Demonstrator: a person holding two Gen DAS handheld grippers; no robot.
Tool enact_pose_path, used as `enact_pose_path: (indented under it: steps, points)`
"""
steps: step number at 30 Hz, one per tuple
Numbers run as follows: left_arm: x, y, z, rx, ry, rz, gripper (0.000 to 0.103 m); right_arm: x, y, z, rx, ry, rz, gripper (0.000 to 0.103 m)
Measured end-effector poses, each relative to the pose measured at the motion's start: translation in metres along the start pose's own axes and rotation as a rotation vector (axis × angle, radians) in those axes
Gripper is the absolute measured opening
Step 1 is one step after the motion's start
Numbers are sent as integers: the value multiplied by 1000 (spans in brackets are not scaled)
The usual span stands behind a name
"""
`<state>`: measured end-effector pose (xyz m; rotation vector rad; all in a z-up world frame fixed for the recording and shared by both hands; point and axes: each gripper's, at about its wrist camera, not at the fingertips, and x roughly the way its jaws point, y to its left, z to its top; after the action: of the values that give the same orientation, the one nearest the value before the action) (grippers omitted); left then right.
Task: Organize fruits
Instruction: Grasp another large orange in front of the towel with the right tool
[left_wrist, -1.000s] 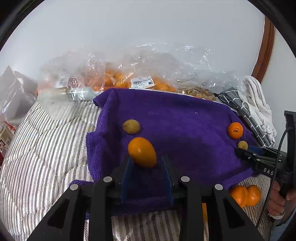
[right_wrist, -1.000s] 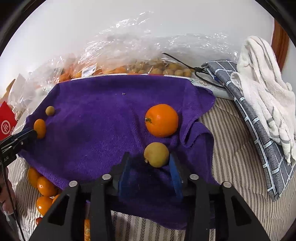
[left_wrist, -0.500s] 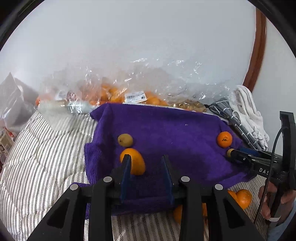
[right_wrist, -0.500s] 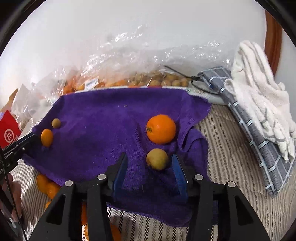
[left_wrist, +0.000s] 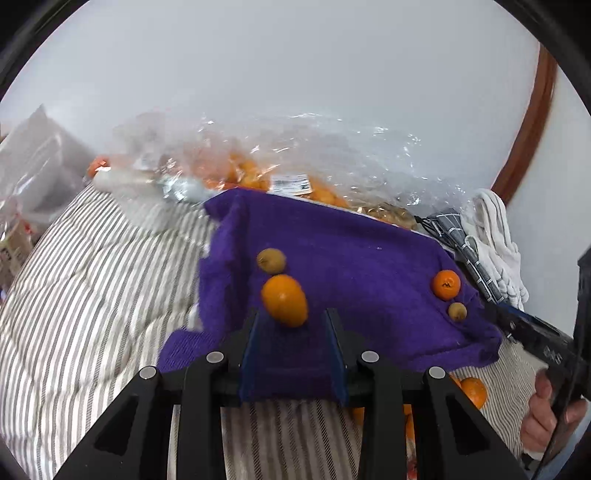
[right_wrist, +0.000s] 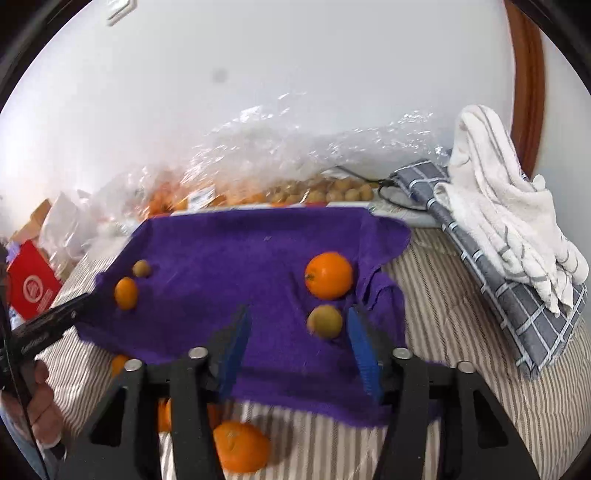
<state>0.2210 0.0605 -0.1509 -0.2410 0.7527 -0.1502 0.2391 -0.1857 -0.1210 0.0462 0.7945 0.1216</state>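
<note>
While both claws hang over the bed, most of the fruit lies on a purple towel (right_wrist: 221, 258) spread on the striped bedding (left_wrist: 92, 295).

The right gripper (right_wrist: 297, 325) has just been opening, and its blue pads stand wide apart. A small yellow-brown fruit (right_wrist: 324, 321) sits on the towel between them, close to the right pad, but nothing squeezes it. A big round orange (right_wrist: 328, 275) rests just behind that little fruit.

The left gripper (left_wrist: 293, 332) has its pads only a little way apart. An egg-shaped orange (left_wrist: 284, 301) lies on the towel right at its tips. The gap looks wider than the fruit, so the claw is not gripping it. Another small yellow-brown fruit (left_wrist: 271, 260) sits just behind the egg-shaped one, almost touching.

So there are two pairs, one at each end of the towel.

More oranges lie off the towel on the bedding, at the near edge; one (right_wrist: 240, 450) is under the right claw. At the back, against the wall, see-through plastic bags (left_wrist: 258, 162) hold more oranges and small brown fruit. A white towel (right_wrist: 509, 221) lies on a grey checked cloth (right_wrist: 517, 314) off to the right. A hand (left_wrist: 543, 417) holds the right claw's handle.
</note>
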Motion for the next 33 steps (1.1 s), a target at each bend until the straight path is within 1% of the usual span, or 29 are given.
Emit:
enact_pose_path:
  steps: [1, 3, 6, 10, 12, 16, 19, 20, 23, 25, 29, 30, 31, 32, 33]
  points:
    - [-4, 1, -4, 0, -3, 5, 32, -3, 2, -3, -10, 6, 7, 63]
    - [-15, 3, -14, 5, -24, 3, 33, -10, 8, -14, -36, 14, 21, 65]
    - [-30, 3, -24, 16, -39, -4, 57, -17, 16, -32, -84, 37, 36, 67]
    - [-45, 10, -35, -3, -41, -15, 58, -18, 18, -53, -87, 72, 59, 67]
    - [-48, 12, -39, -7, -39, -9, 58, -15, 19, -59, -86, 98, 90, 67]
    - [-49, 11, -44, 12, -31, 15, 58, -6, 22, -64, -100, 111, 88, 67]
    - [-46, 10, -44, 23, -30, 27, 58, 3, 20, -67, -95, 135, 88, 62]
    - [-46, 10, -43, 21, -27, 25, 58, 5, 18, -67, -92, 140, 88, 60]
    - [-43, 14, -42, 1, -14, 8, 58, 5, 15, -69, -83, 144, 114, 58]
    - [-43, 15, -42, -9, -9, -4, 58, 8, 17, -69, -92, 146, 107, 57]
    - [-41, 14, -44, -6, 0, -16, 58, 13, 28, -70, -144, 161, 82, 51]
    - [-41, 13, -45, -2, 3, -20, 58, 13, 30, -70, -160, 161, 79, 49]
    - [-40, 11, -45, 5, 6, -21, 58, 13, 32, -71, -172, 161, 78, 43]
    - [-40, 10, -46, 12, 10, -21, 58, 12, 32, -72, -175, 158, 74, 41]
    - [-39, 8, -46, 21, 14, -22, 58, 11, 31, -72, -170, 156, 75, 41]
